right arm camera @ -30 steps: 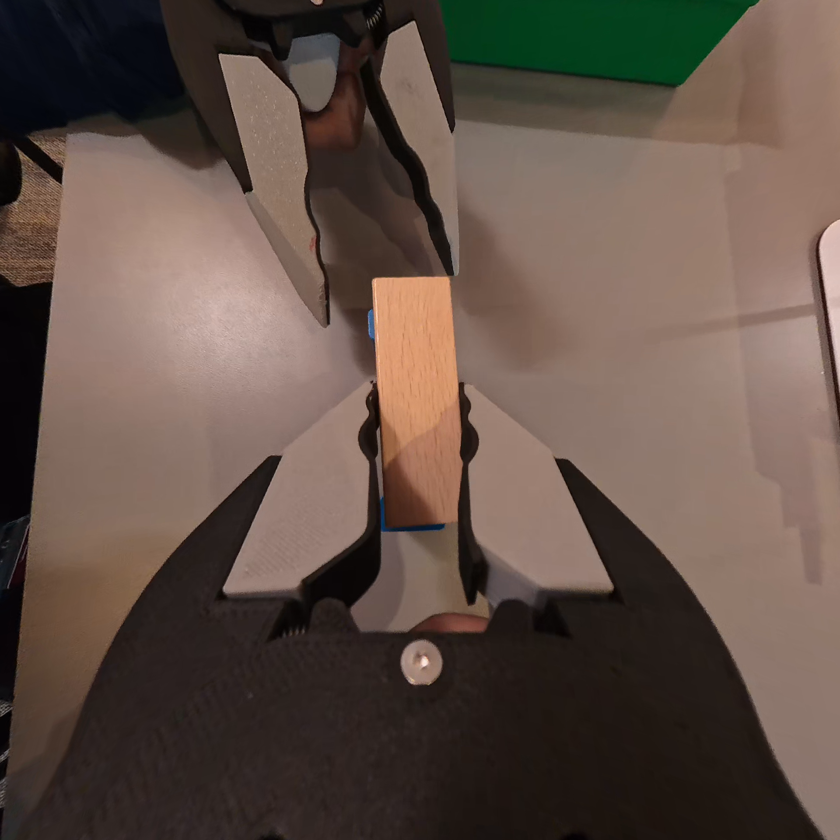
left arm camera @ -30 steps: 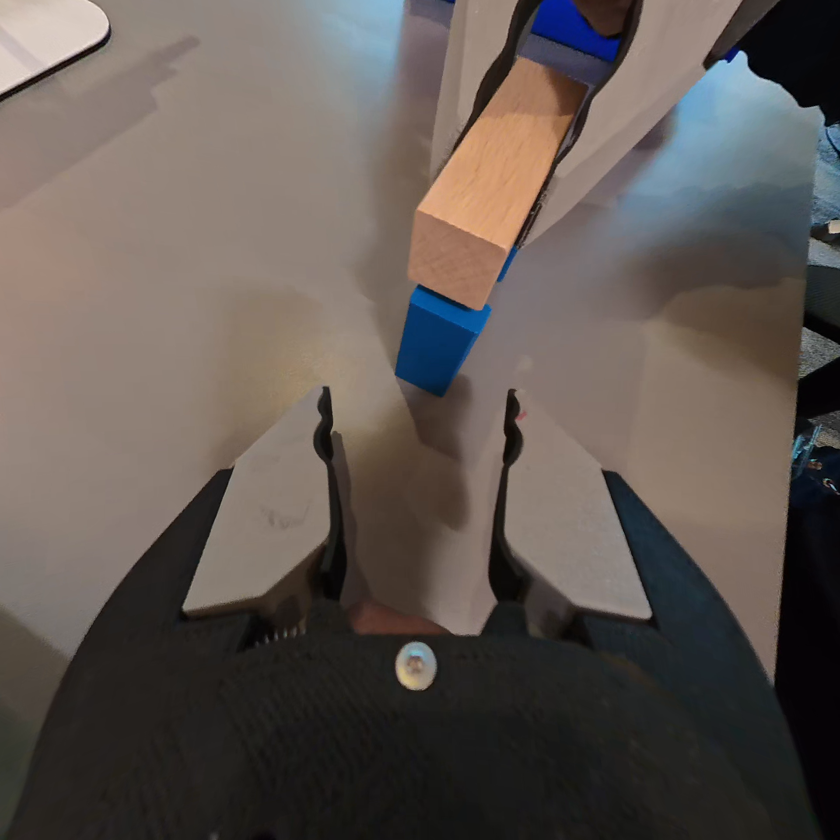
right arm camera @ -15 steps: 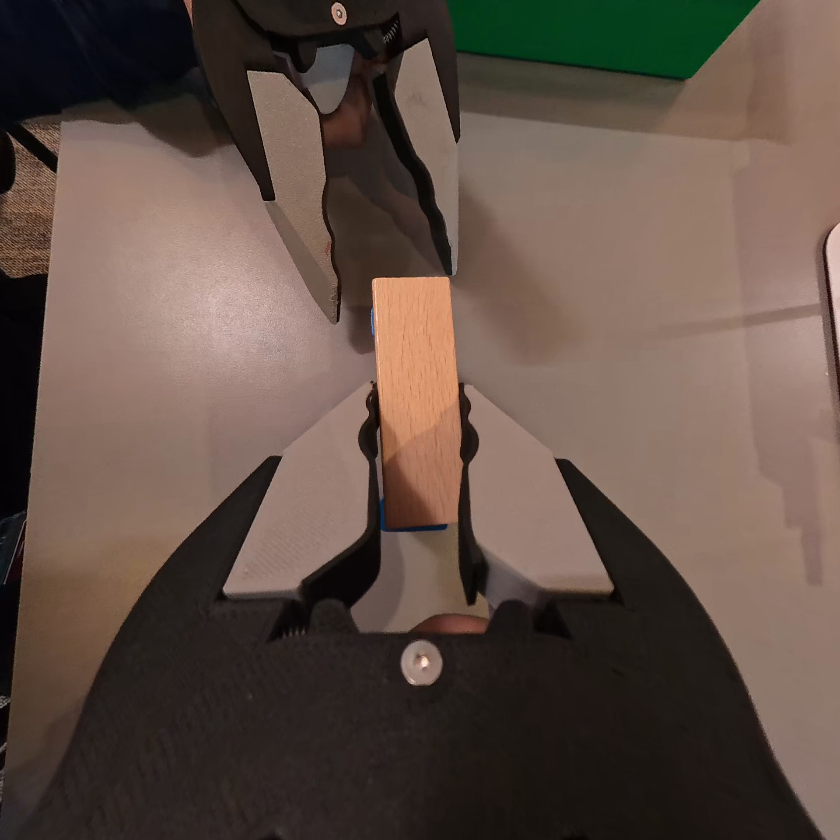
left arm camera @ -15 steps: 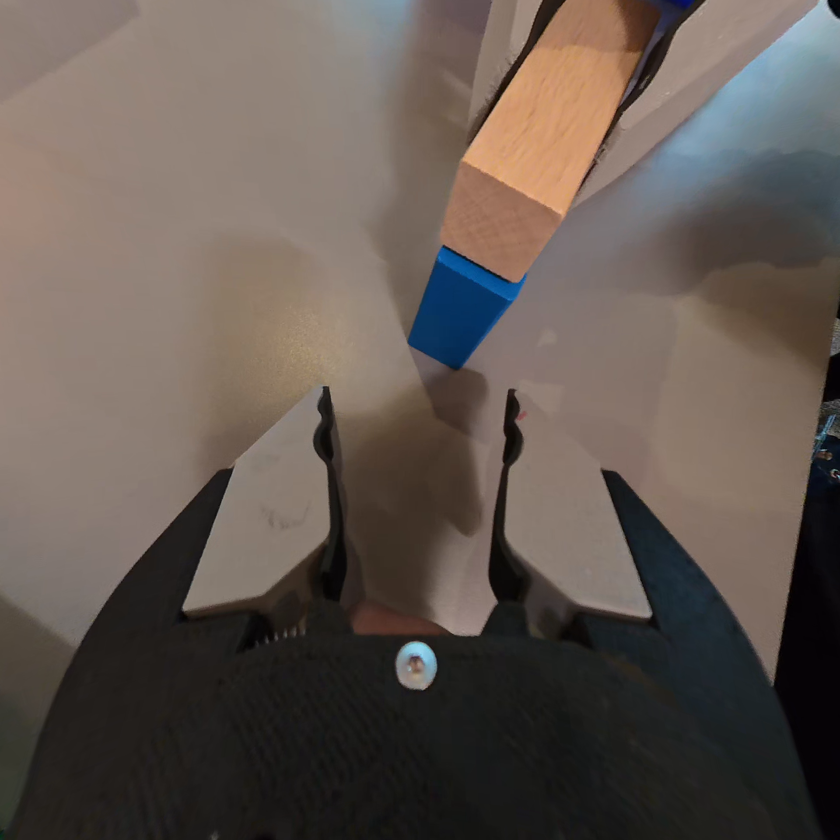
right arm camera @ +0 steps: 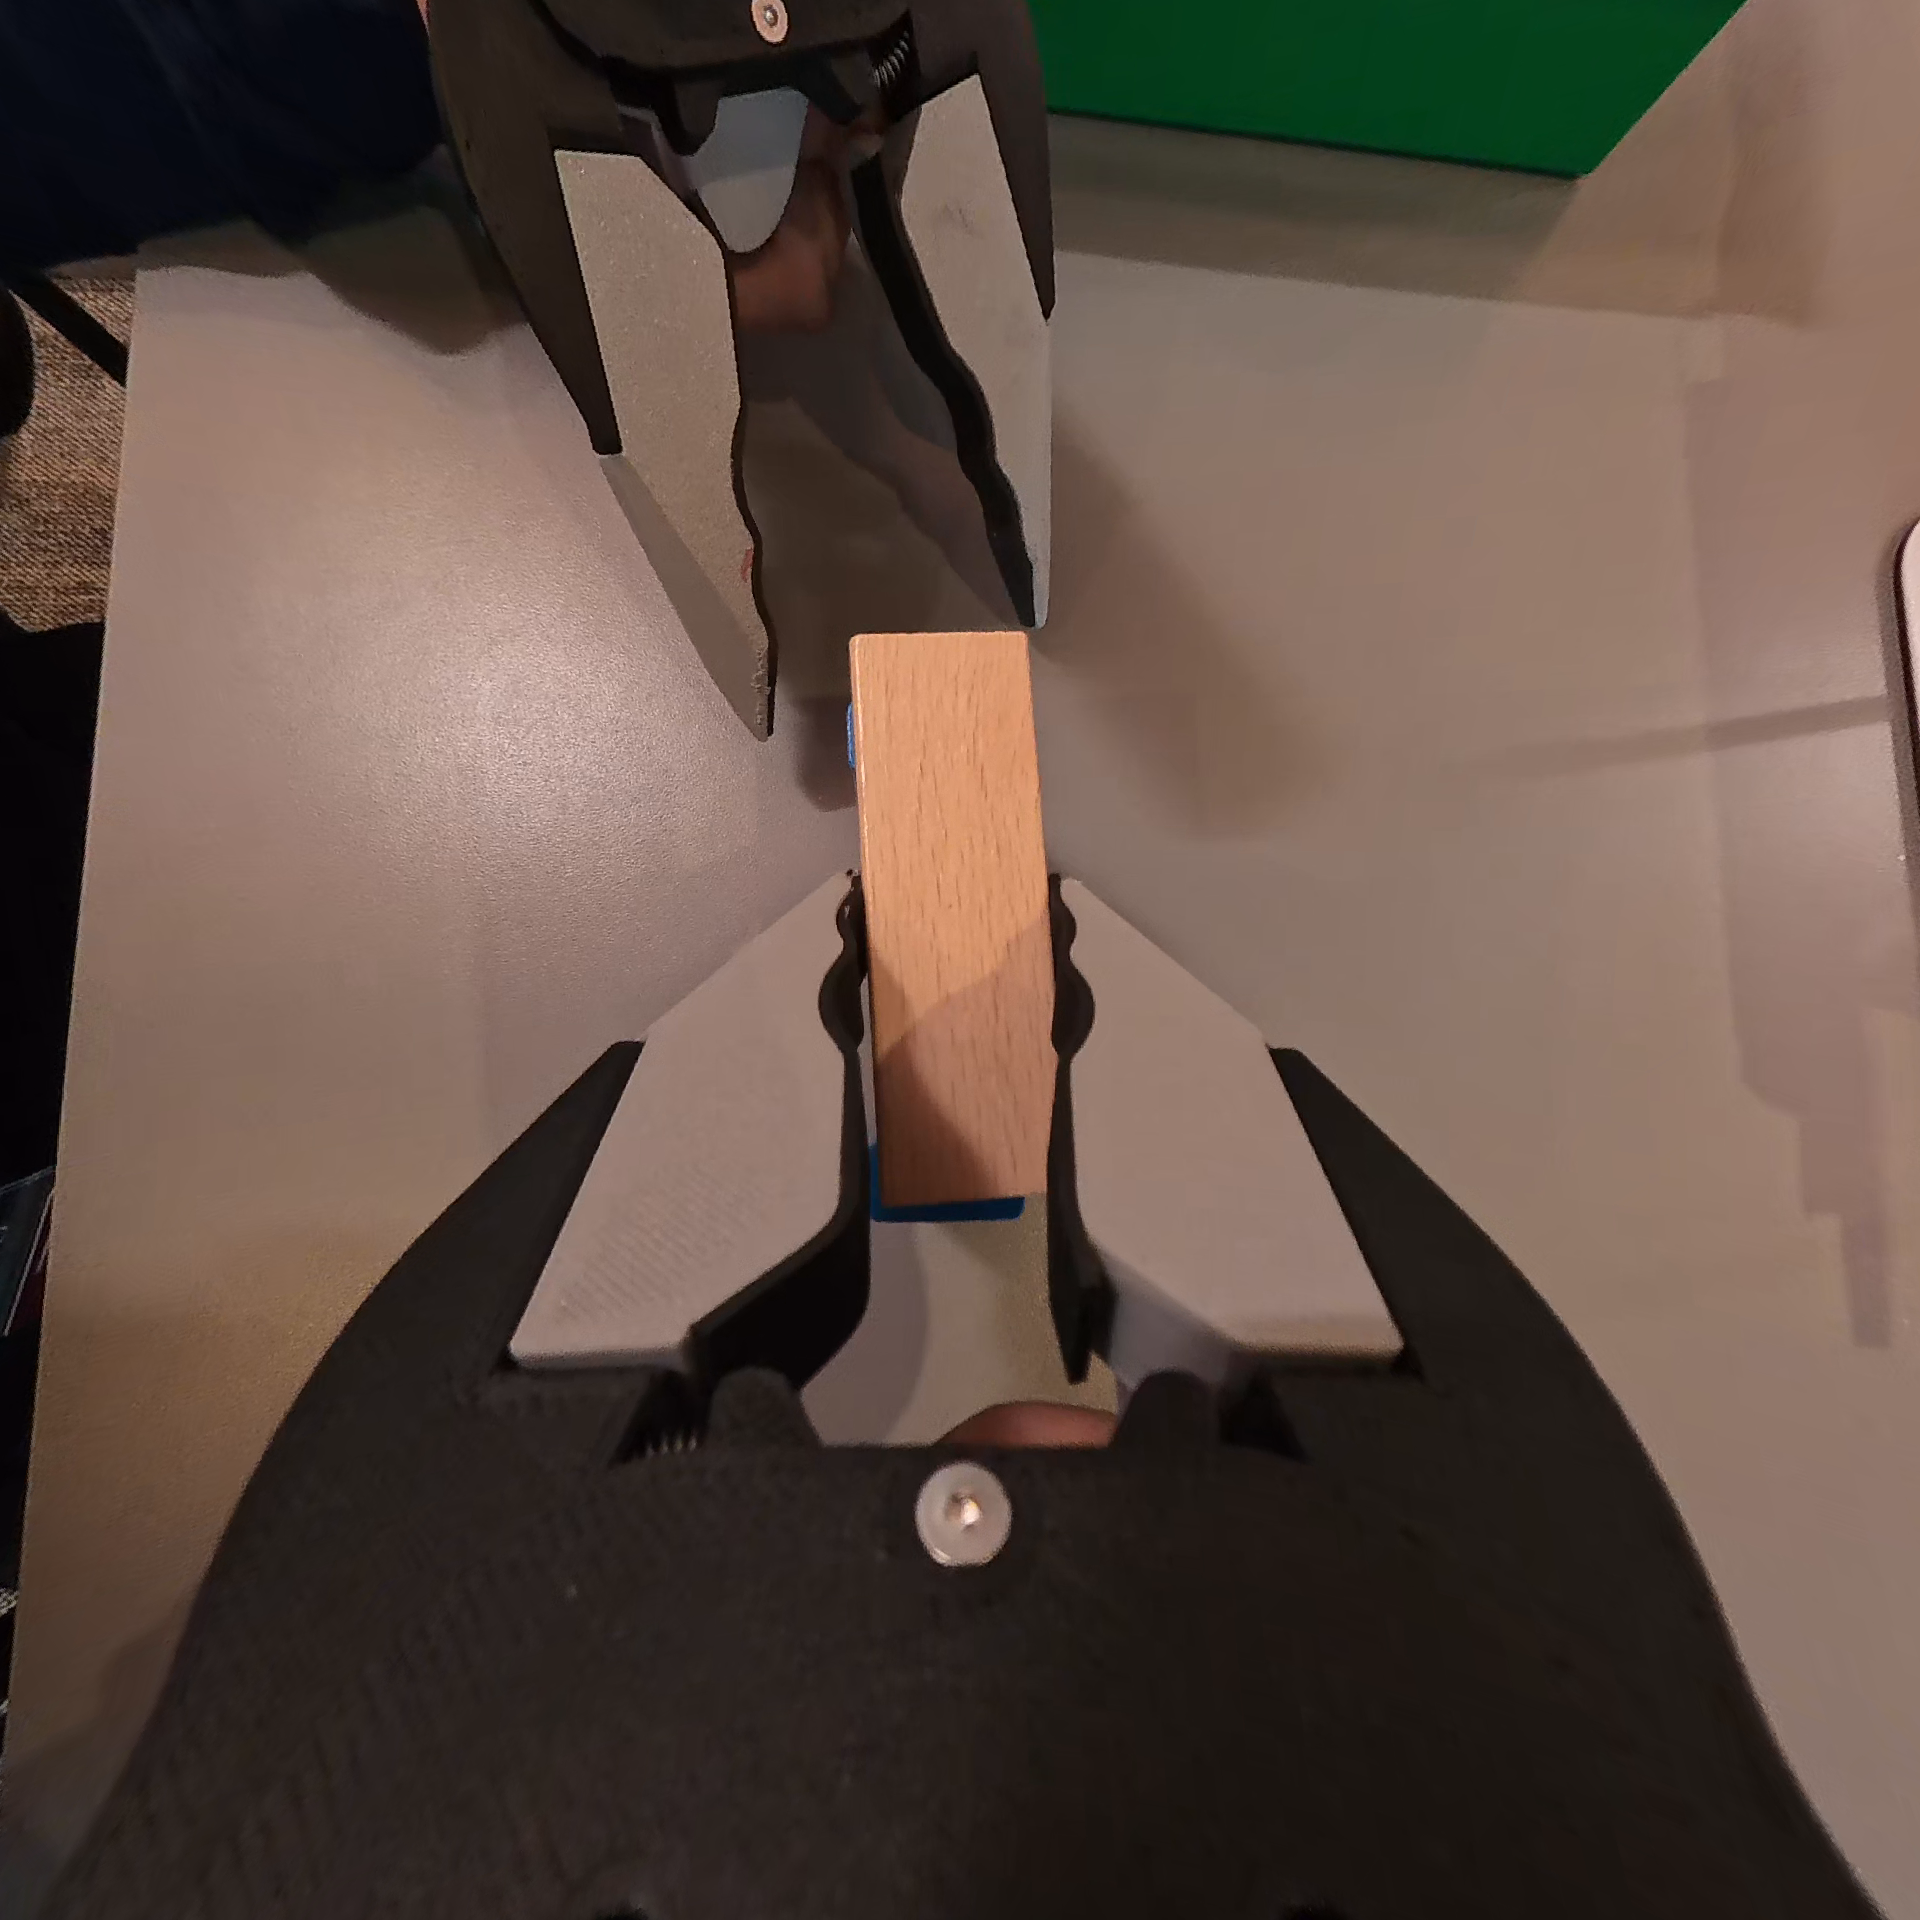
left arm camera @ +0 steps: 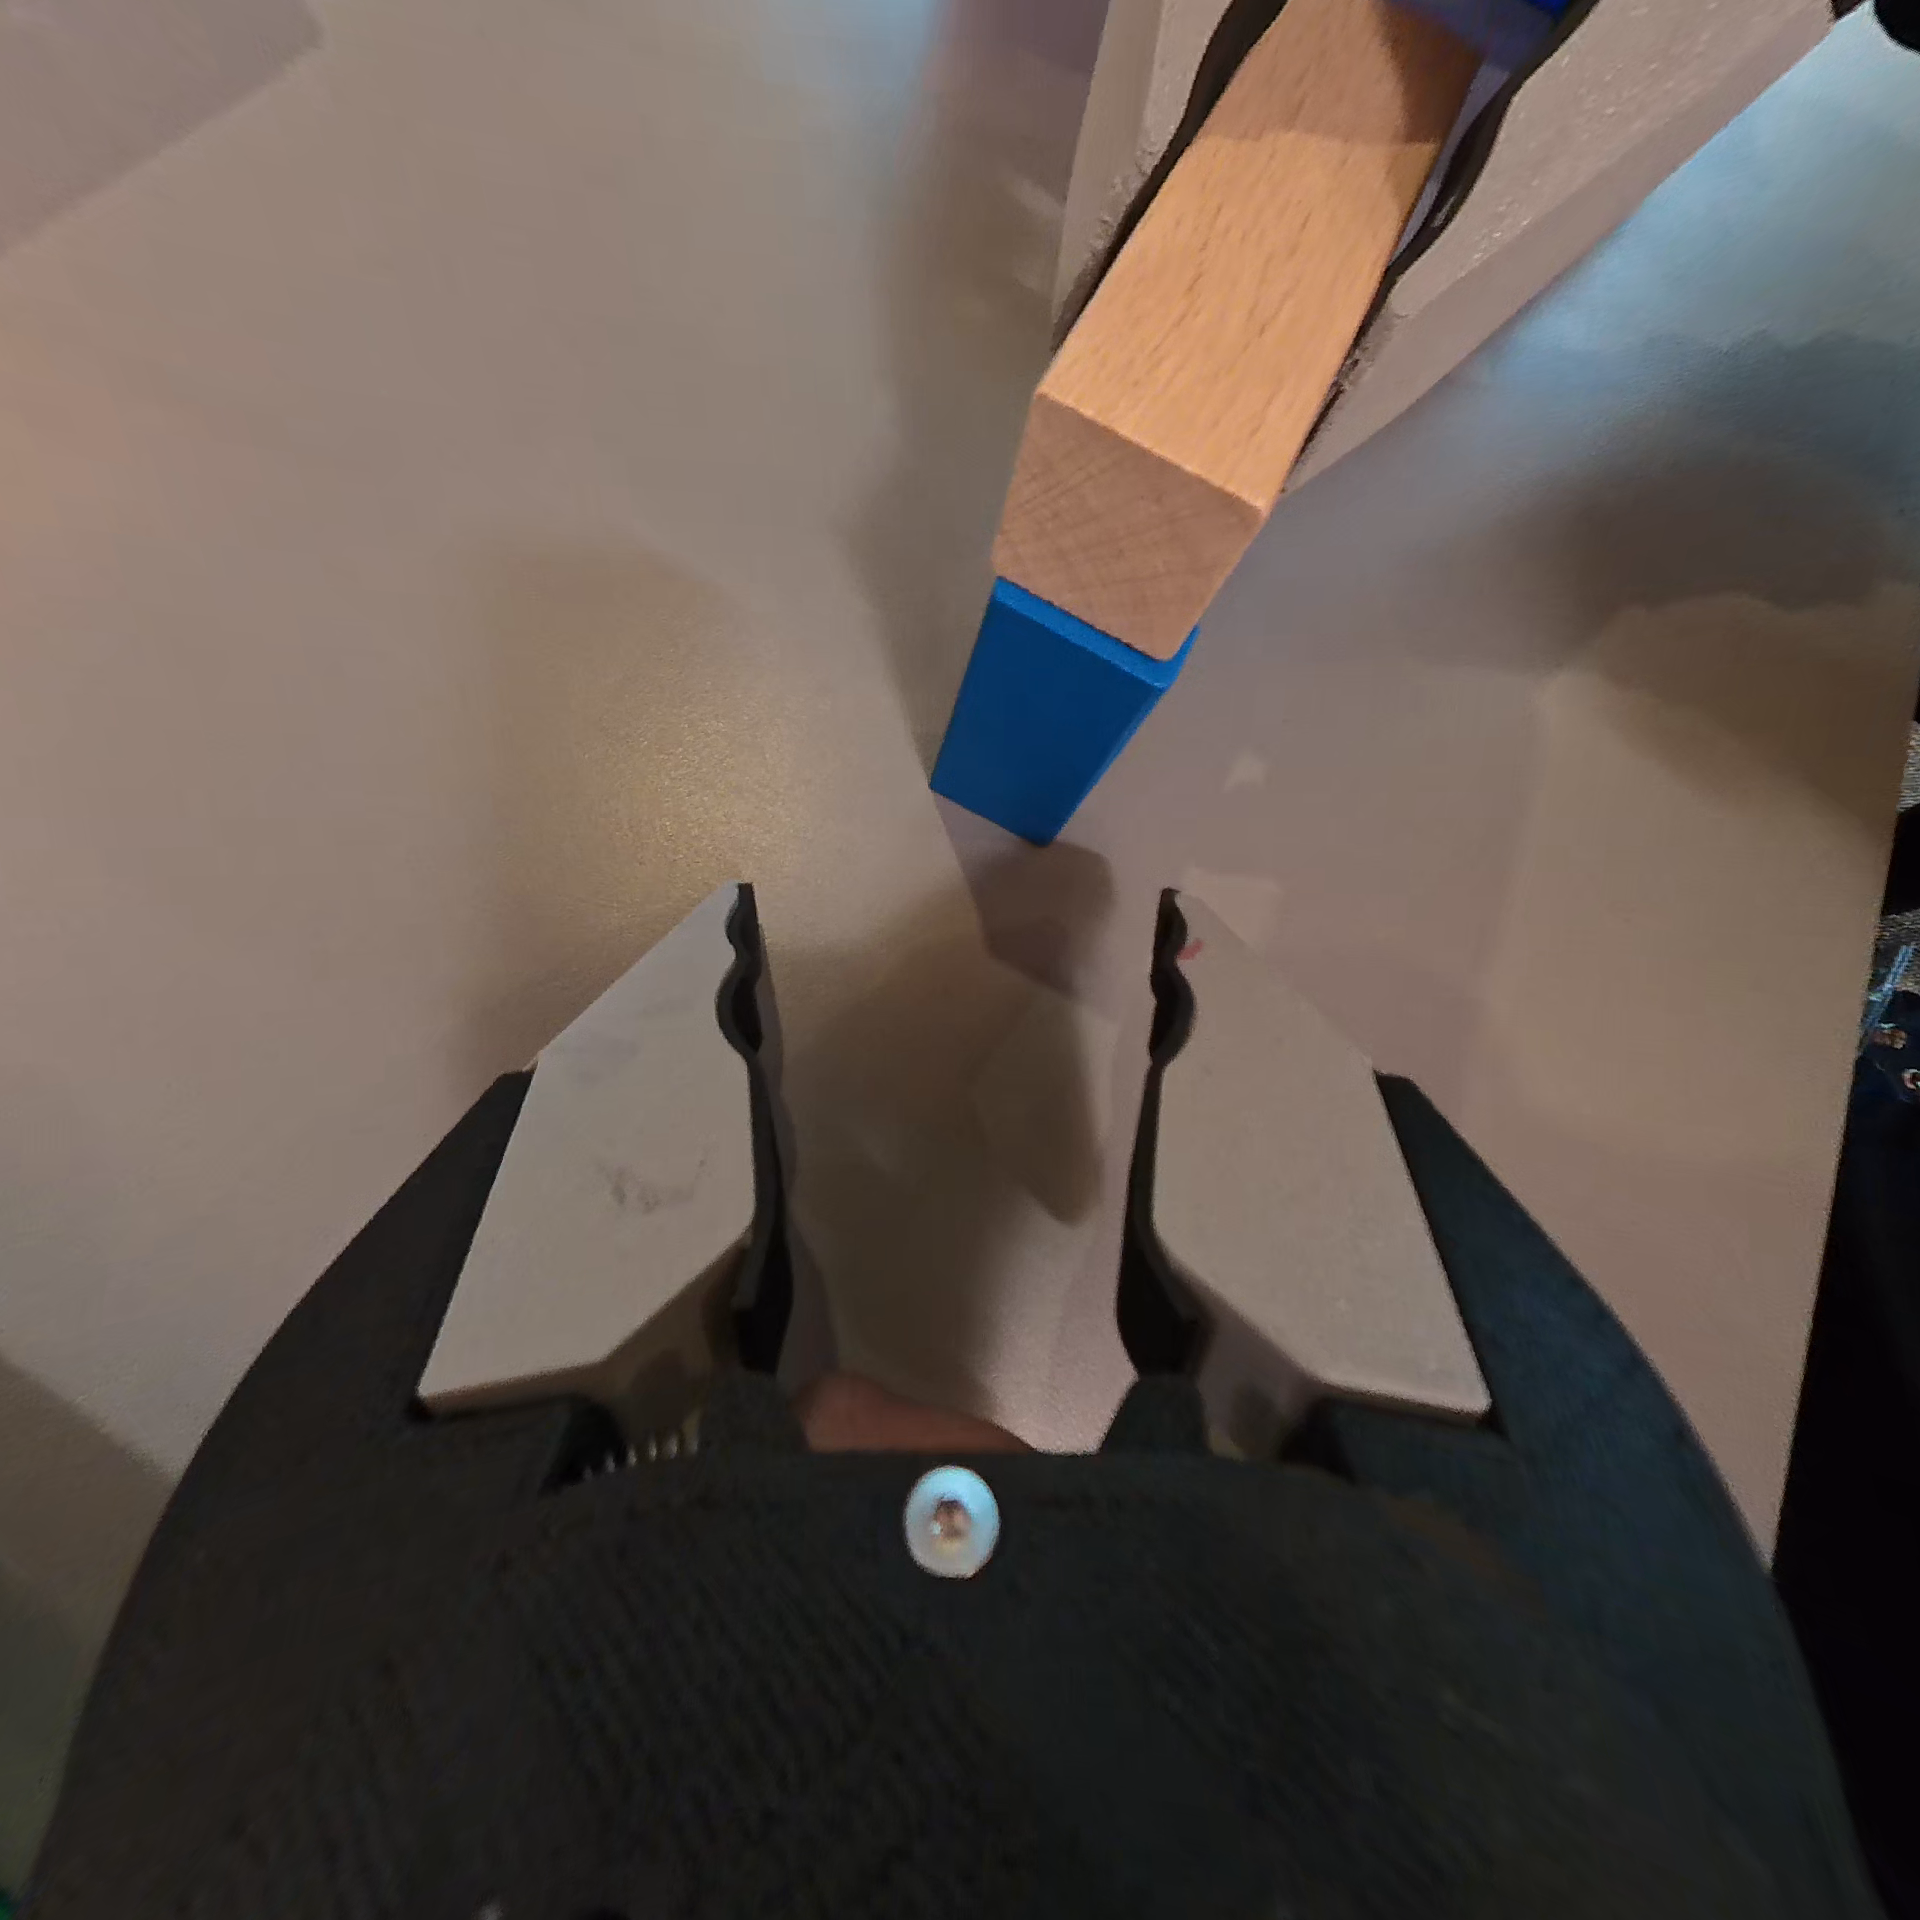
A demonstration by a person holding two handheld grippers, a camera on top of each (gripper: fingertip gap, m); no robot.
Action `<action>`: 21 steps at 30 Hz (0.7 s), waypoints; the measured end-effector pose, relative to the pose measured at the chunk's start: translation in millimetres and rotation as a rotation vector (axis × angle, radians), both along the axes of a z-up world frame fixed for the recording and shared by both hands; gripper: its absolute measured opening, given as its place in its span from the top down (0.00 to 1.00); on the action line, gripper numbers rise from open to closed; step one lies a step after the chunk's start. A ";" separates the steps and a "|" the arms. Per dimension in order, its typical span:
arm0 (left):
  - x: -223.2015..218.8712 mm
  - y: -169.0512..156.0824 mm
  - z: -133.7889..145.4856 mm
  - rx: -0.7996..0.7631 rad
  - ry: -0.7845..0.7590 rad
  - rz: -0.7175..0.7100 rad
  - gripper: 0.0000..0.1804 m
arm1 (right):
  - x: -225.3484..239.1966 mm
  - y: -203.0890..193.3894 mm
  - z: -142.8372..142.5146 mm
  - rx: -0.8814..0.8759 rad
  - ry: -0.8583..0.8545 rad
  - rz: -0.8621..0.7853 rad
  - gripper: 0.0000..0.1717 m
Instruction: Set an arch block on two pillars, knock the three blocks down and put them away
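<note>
Arch (right arm camera: 951,925) sits on two blue pillars (left arm camera: 1049,717), so the build looks done; knock-down and stowing remain. Right gripper (right arm camera: 954,904) is clamped on the arch, pads against both sides. Left gripper (left arm camera: 954,904) is wide open, empty, just short of the near pillar. Far pillar mostly hidden under the arch; arch underside not visible. Green bin (right arm camera: 1351,73) cut off beyond the counter (right arm camera: 1455,623).
</note>
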State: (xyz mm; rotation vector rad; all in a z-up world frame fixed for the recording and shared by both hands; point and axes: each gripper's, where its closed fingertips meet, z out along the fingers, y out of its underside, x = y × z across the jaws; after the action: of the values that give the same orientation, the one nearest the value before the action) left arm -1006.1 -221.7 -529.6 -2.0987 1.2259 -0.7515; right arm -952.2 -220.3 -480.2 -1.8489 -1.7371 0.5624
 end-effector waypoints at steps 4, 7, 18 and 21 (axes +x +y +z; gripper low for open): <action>-0.2 -0.1 -0.1 0.000 0.001 0.000 0.59 | 0.1 -0.1 -0.3 -0.005 0.006 -0.002 0.82; -0.1 -0.1 0.2 0.000 -0.001 0.001 0.59 | 0.5 0.5 -0.6 -0.005 0.010 -0.006 0.82; -0.4 -0.3 0.1 0.001 -0.001 -0.001 0.59 | -0.5 -0.1 -0.6 -0.007 0.023 0.002 0.82; -0.6 0.1 0.1 0.005 0.000 0.001 0.59 | -0.4 -0.1 -0.5 -0.010 0.031 -0.001 0.82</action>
State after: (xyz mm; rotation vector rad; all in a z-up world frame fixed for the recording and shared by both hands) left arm -1006.7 -221.6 -529.6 -2.0950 1.2258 -0.7466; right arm -952.6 -220.4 -480.7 -1.8378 -1.7166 0.5974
